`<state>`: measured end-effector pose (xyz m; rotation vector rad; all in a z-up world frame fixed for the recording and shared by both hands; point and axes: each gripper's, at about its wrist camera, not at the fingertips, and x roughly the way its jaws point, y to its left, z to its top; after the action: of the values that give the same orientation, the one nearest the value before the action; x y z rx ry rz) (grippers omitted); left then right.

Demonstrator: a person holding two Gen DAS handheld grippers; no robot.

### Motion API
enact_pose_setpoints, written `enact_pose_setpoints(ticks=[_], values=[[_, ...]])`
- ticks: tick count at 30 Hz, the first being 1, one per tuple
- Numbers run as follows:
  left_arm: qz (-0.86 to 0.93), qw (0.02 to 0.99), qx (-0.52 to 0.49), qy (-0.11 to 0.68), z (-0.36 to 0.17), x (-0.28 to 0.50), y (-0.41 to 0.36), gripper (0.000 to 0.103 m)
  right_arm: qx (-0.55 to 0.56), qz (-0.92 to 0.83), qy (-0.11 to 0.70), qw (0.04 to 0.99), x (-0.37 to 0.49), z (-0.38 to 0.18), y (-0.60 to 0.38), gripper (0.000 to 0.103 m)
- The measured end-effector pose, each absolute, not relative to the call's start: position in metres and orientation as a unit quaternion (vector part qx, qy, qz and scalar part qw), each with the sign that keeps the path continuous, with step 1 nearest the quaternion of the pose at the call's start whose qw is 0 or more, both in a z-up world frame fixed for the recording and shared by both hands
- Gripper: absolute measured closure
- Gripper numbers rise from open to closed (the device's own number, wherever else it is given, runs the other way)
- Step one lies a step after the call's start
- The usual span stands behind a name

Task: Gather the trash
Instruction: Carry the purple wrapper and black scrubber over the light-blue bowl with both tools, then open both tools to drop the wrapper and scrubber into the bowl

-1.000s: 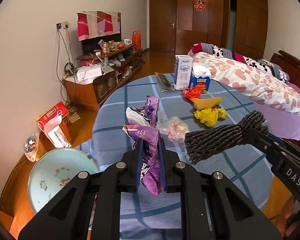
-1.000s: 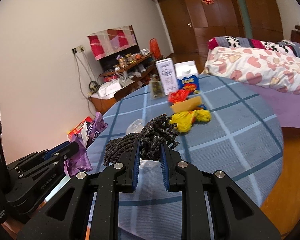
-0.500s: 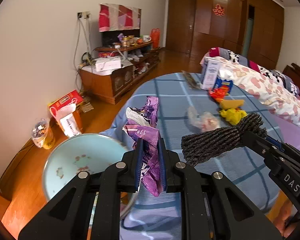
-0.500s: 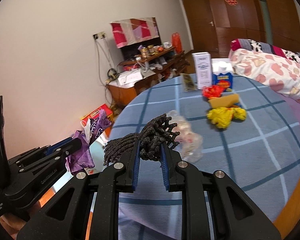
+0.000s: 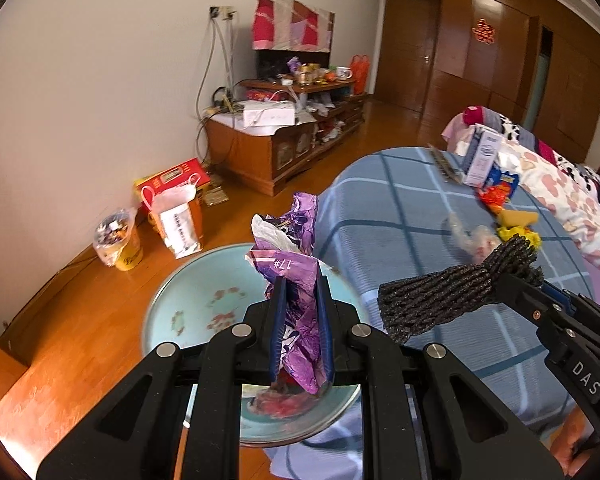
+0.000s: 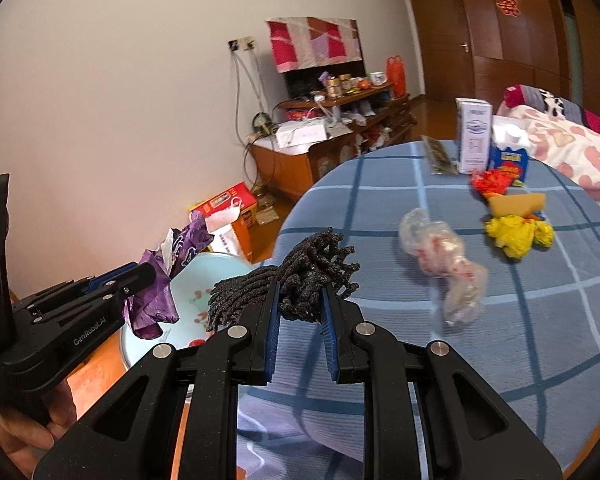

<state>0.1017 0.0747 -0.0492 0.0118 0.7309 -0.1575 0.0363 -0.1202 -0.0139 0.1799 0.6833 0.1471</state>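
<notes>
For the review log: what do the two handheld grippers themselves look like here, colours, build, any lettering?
Both are matte black, angular linkage frames with triangular cut-outs and silver round pivot bolts. The fingers carry blue ribbed pads. The left gripper has white "GenRobot.AI" lettering on its side; the right gripper shows white letters "DAS". No cables or sleeves are visible.

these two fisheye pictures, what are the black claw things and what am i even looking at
Each black claw is a hand-held gripper: a person carries one in each hand, with a camera on each looking along its two fingers. So one picture is the left view, the other the right. The left hand-held gripper is shut on a purple wrapper, above a pale blue basin on the floor. The right hand-held gripper is shut on a black foam net. On the blue checked tablecloth lie a clear plastic bag, yellow plastic, a red wrapper and cartons.
</notes>
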Motion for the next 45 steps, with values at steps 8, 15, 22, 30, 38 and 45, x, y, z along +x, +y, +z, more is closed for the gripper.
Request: enact_pose_setpoints(ticks=[8, 15, 22, 30, 38, 45], values=[[-0.051, 0.926, -0.003, 0.375, -0.063, 0.103, 0.097, 0.088, 0.065, 0.092, 0.353, 0.929, 0.056, -0.03, -0.087, 0.083], [-0.034, 0.922, 0.003, 0.387, -0.073, 0.103, 0.109, 0.088, 0.037, 0.11, 0.376, 0.919, 0.072, -0.051, -0.058, 0.083], [-0.024, 0.915, 0.006, 0.404, -0.086, 0.107, 0.113, 0.088, 0.017, 0.115, 0.396, 0.911, 0.084, -0.069, -0.041, 0.083], [-0.017, 0.91, 0.012, 0.414, -0.093, 0.109, 0.113, 0.088, 0.023, 0.132, 0.421, 0.897, 0.095, -0.083, -0.038, 0.08], [-0.012, 0.906, 0.011, 0.423, -0.096, 0.113, 0.108, 0.085, 0.043, 0.133, 0.42, 0.897, 0.095, -0.083, -0.043, 0.068], [-0.007, 0.906, 0.008, 0.424, -0.097, 0.114, 0.111, 0.08, 0.064, 0.095, 0.391, 0.913, 0.085, -0.069, -0.067, 0.06]])
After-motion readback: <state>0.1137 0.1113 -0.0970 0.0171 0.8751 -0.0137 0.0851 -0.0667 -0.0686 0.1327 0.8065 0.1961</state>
